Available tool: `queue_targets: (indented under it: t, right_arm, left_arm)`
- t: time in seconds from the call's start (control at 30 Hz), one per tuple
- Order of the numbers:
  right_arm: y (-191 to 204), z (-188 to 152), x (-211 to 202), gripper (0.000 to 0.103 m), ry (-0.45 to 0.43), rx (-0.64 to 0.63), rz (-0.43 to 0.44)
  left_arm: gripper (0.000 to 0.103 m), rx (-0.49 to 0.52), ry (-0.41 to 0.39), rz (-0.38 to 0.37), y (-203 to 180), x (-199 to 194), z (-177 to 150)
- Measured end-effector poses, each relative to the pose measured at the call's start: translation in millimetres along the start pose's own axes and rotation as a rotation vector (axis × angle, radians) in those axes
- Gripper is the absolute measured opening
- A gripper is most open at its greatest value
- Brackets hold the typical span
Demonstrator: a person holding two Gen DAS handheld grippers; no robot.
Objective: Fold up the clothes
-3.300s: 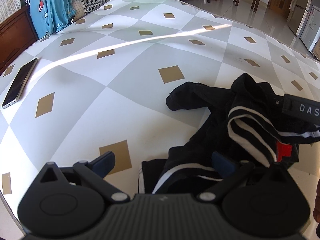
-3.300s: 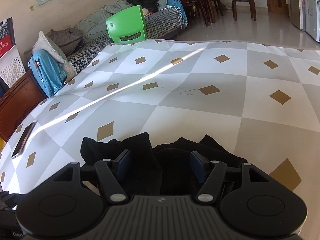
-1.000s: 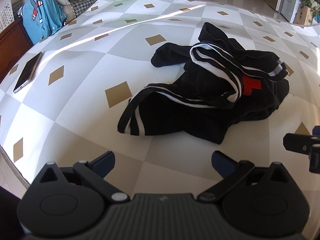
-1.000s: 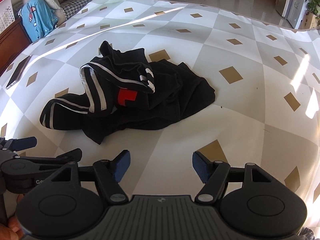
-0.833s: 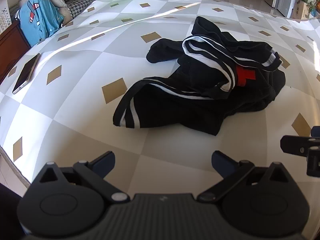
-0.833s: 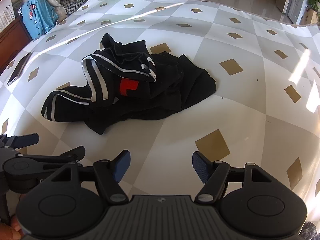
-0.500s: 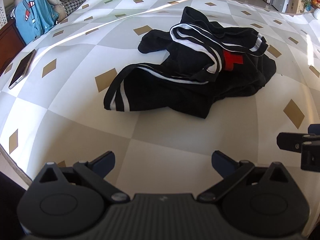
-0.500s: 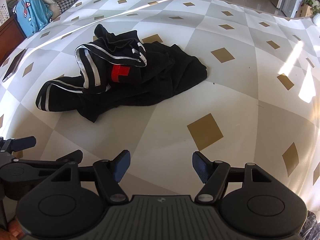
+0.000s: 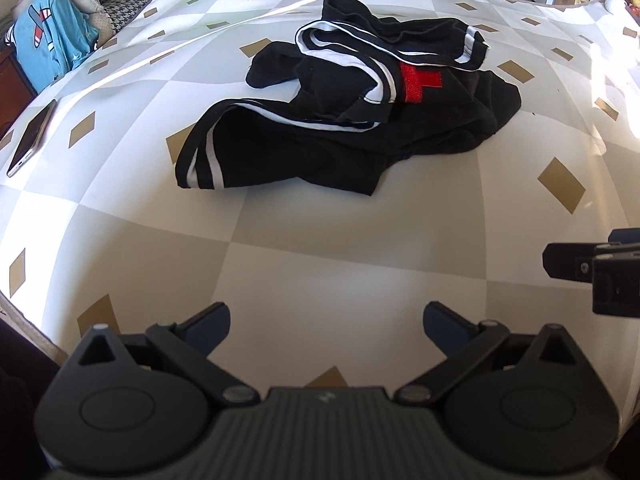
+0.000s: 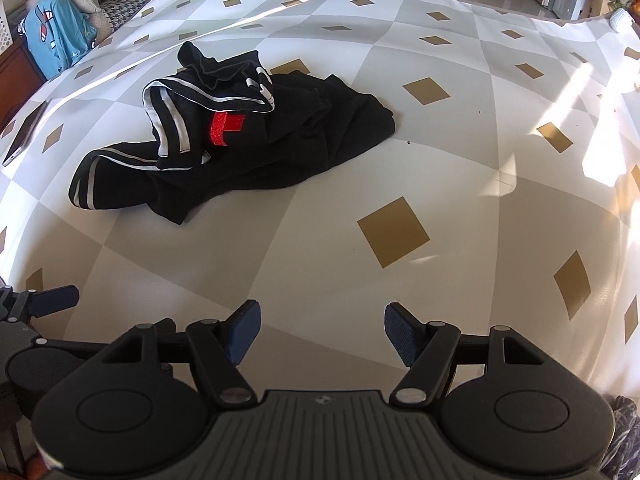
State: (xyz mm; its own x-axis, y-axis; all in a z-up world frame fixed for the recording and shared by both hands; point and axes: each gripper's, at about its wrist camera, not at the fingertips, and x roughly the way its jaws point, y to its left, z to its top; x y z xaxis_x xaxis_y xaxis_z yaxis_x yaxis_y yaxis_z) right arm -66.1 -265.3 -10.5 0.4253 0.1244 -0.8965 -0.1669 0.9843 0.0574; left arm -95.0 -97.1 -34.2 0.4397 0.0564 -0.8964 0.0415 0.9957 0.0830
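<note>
On the checked cloth (image 9: 320, 240), crumpled black garment (image 9: 344, 120).

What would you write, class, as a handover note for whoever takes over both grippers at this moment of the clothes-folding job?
Left gripper: jaws open, empty, hanging over bare cloth near the front edge.
Right gripper: jaws open, empty, alongside it.
The crumpled black garment with white stripes and a red patch lies in a heap on the grey, white and gold diamond-patterned tablecloth, ahead of both grippers, touched by neither.
A phone lies at the far left edge.
Done: no fold visible.
Left: spread the garment flat, then fold it.
</note>
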Motion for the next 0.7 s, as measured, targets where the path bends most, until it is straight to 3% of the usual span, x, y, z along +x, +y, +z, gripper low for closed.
queue_targets:
  t: [0.4, 0.7]
  right_arm:
    - [-7, -5, -4, 0.068, -0.015, -0.001, -0.004]
    - [-18, 0, -9, 0.068, -0.027, 0.055, 0.038]
  left_arm:
    - [0.103, -0.018, 0.05, -0.01, -10, 1, -10]
    - [0.103, -0.025, 0.023, -0.007, -26, -9, -9]
